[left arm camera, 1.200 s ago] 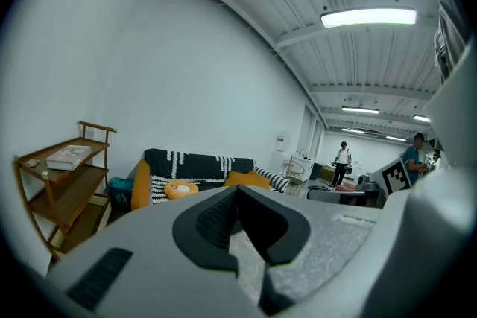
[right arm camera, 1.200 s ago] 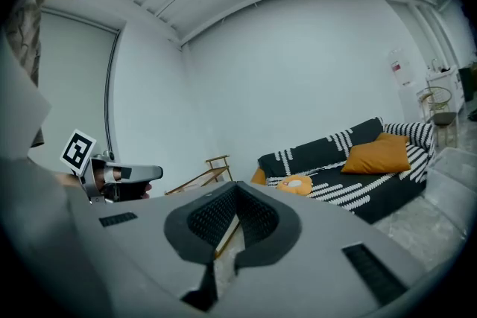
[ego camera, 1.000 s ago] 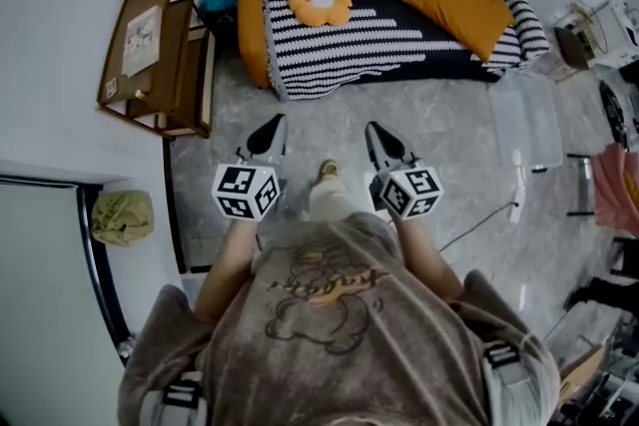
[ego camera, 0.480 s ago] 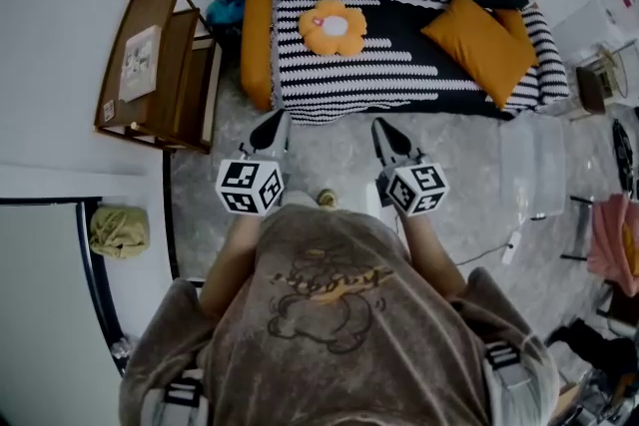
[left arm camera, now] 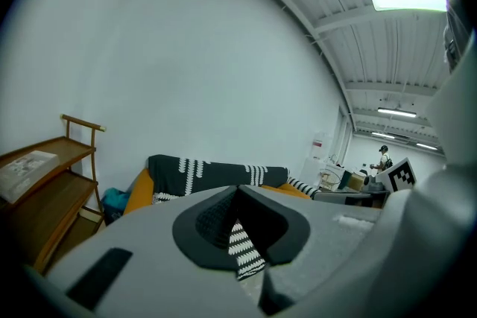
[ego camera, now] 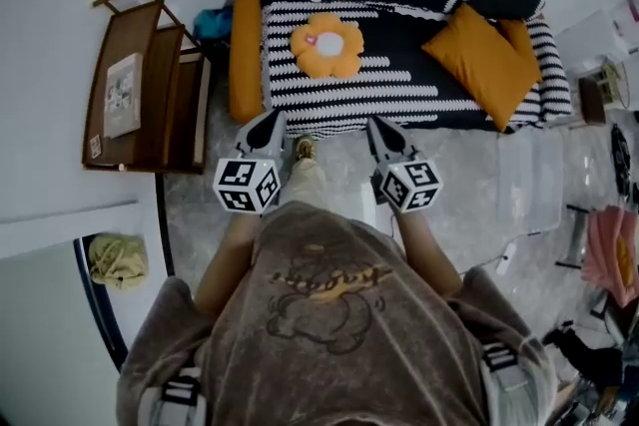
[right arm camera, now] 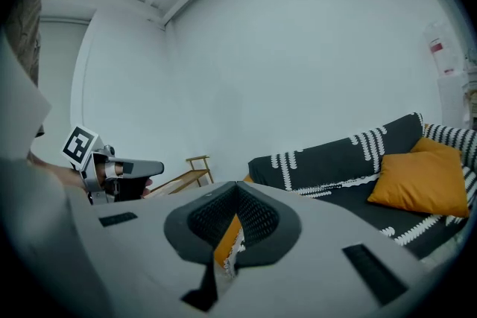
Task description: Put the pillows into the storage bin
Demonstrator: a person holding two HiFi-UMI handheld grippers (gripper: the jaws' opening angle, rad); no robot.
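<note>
An orange flower-shaped pillow (ego camera: 327, 45) lies on the left half of the black-and-white striped sofa (ego camera: 399, 90). A plain orange square pillow (ego camera: 489, 63) leans at the sofa's right end and also shows in the right gripper view (right arm camera: 421, 179). A clear storage bin (ego camera: 534, 183) stands on the floor in front of the sofa's right end. My left gripper (ego camera: 266, 126) and right gripper (ego camera: 380, 131) are held side by side at the sofa's front edge. Both are shut with nothing in them. Their closed jaws show in the left gripper view (left arm camera: 238, 194) and the right gripper view (right arm camera: 237, 194).
A wooden shelf cart (ego camera: 140, 90) stands left of the sofa by the wall, with a teal object (ego camera: 212, 23) behind it. A green bag (ego camera: 118, 259) lies at the lower left. Pink cloth (ego camera: 609, 254) hangs on a rack at the right. A person (left arm camera: 383, 157) stands far off.
The person has walked up to the sofa. Both shut grippers have moved forward together and now reach its front edge. The wooden cart and storage bin sit further back in view.
</note>
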